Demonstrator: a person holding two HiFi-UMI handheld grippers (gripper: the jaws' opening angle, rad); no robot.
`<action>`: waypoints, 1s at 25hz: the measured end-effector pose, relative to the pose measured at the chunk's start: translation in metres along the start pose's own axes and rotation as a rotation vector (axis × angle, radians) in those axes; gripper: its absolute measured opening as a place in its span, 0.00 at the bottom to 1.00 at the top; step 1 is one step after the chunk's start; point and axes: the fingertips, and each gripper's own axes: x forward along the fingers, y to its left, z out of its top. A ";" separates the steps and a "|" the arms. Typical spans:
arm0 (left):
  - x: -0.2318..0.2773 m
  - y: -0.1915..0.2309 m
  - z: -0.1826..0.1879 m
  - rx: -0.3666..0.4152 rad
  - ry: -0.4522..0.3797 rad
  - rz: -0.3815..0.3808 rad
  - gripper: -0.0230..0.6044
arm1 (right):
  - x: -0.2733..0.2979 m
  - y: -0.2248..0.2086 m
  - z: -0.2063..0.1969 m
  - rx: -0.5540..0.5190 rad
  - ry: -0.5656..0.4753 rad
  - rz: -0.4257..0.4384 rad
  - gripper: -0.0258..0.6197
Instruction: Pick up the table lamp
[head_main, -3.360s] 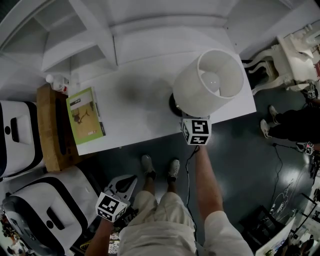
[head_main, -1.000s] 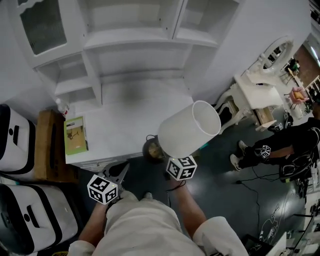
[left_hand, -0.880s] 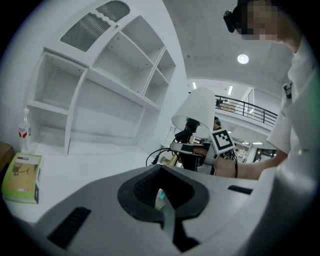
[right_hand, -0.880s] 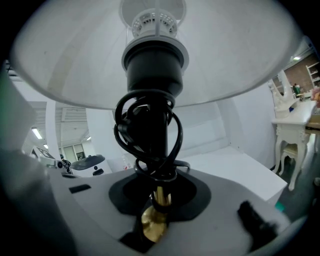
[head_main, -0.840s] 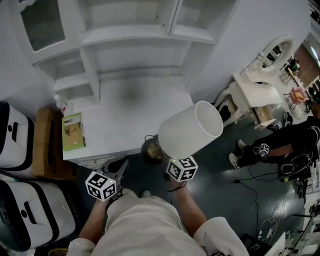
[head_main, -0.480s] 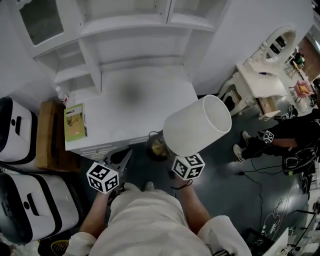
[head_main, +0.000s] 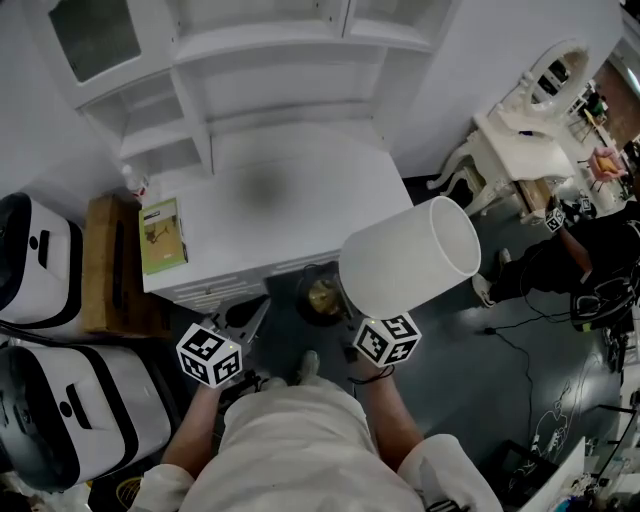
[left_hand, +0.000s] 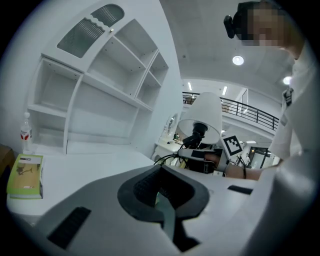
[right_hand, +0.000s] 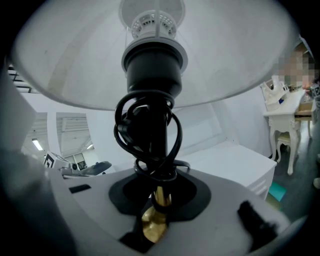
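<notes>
The table lamp has a white drum shade (head_main: 410, 258), a black socket (right_hand: 154, 65) with its cord looped round the stem, and a brass base (head_main: 322, 295). It hangs tilted in the air over the dark floor, in front of the white table (head_main: 300, 200). My right gripper (head_main: 365, 325) is shut on the brass stem (right_hand: 156, 197) just under the cord loops. My left gripper (head_main: 250, 318) hovers by the table's front edge, jaws together with nothing in them (left_hand: 162, 200). The left gripper view shows the lamp (left_hand: 206, 117) off to its right.
A green book (head_main: 163, 235) and a small bottle (head_main: 133, 180) lie at the table's left end, beside a wooden box (head_main: 110, 265). White shelving rises behind the table. White machines (head_main: 40, 260) stand at the left. At the right are an ornate white table (head_main: 520, 130) and another person (head_main: 580, 260).
The lamp, which stood on the table earlier, now hangs off it. Over the last second the right gripper carried it a little farther from the table edge; the left gripper shifted slightly too.
</notes>
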 end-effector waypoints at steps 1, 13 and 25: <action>-0.008 0.001 -0.002 -0.001 0.001 0.002 0.05 | -0.002 0.007 -0.001 0.002 -0.005 0.006 0.16; -0.087 0.006 -0.037 -0.043 0.009 -0.033 0.05 | -0.052 0.064 -0.042 0.114 -0.042 -0.021 0.16; -0.120 -0.007 -0.066 -0.056 0.030 -0.071 0.05 | -0.104 0.096 -0.078 0.200 -0.072 -0.048 0.17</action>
